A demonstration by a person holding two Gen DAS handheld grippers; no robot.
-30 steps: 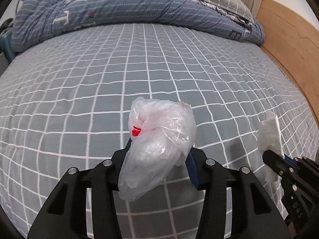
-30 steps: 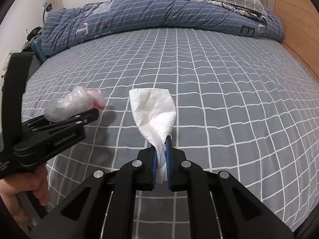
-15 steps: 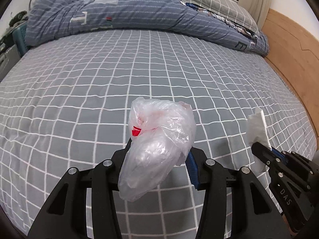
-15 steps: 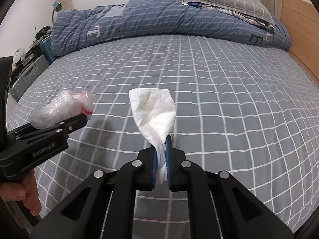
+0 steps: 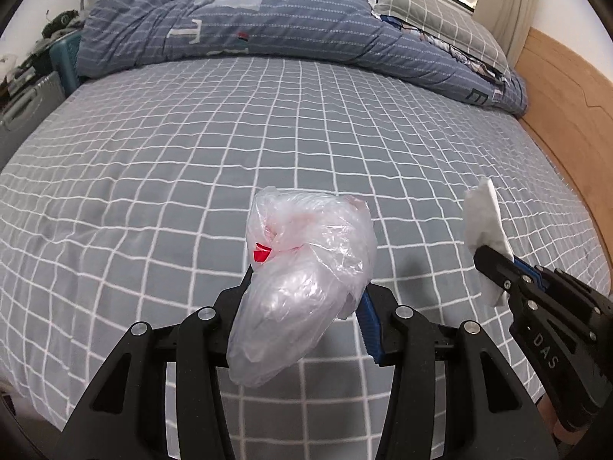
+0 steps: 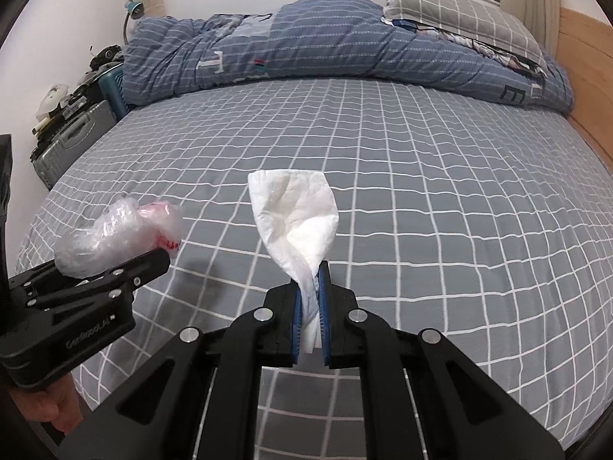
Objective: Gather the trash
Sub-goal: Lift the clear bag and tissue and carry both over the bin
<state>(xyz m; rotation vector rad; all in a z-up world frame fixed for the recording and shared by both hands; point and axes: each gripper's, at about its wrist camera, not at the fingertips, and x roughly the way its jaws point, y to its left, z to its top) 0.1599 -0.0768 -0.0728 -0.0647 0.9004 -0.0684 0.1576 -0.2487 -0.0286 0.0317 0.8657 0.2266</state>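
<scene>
Trash here is two pieces, both lifted clear of the grey checked bed sheet [image 5: 268,145]. The crumpled clear plastic bag with red print [image 5: 302,280] bulges between the left gripper [image 5: 306,306] fingers, which stand partly apart to clamp its bulk. The white crumpled paper tissue [image 6: 295,226] is pinched at its twisted neck by the right gripper [image 6: 310,306], fingers nearly together, so it stands upright for carrying.

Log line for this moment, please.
left gripper: shut on plastic bag | right gripper: shut on tissue | both above bed | no bin visible
</scene>
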